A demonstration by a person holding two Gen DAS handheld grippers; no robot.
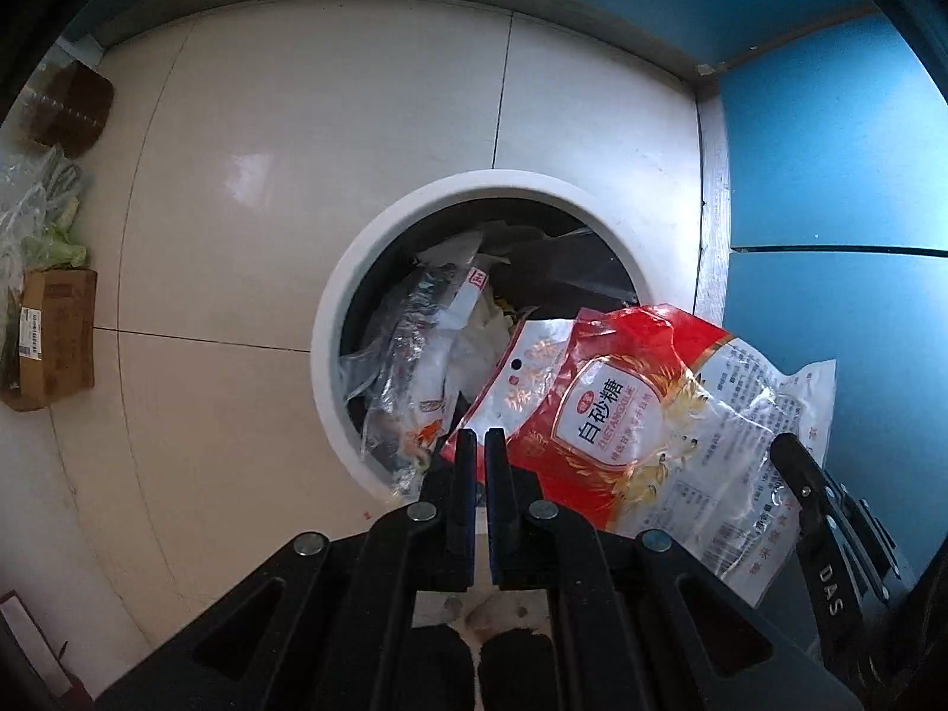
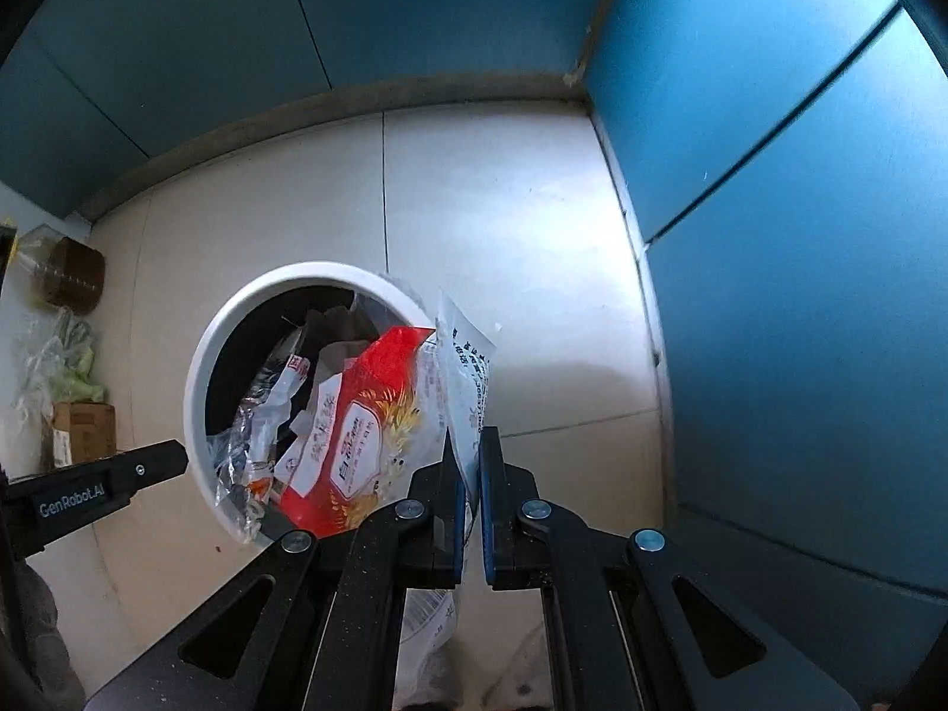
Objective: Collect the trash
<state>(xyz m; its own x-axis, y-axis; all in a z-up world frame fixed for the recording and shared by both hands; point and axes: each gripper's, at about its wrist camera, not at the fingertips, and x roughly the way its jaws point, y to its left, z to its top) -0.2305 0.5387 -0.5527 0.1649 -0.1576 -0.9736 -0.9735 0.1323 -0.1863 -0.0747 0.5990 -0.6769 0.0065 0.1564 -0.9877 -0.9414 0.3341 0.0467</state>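
Keep right gripper (image 2: 468, 444) clamped on sugar bag (image 2: 367, 432) hanging over right rim of white bin (image 2: 201, 355), empty left gripper (image 1: 480, 444) together, shift fully above opening before release.

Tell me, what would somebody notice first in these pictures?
Probably the bright red-and-clear sugar bag, pinched at one edge by the right tool above a round white trash bin stuffed with wrappers. The bin stands on pale floor tiles beside blue cabinets.
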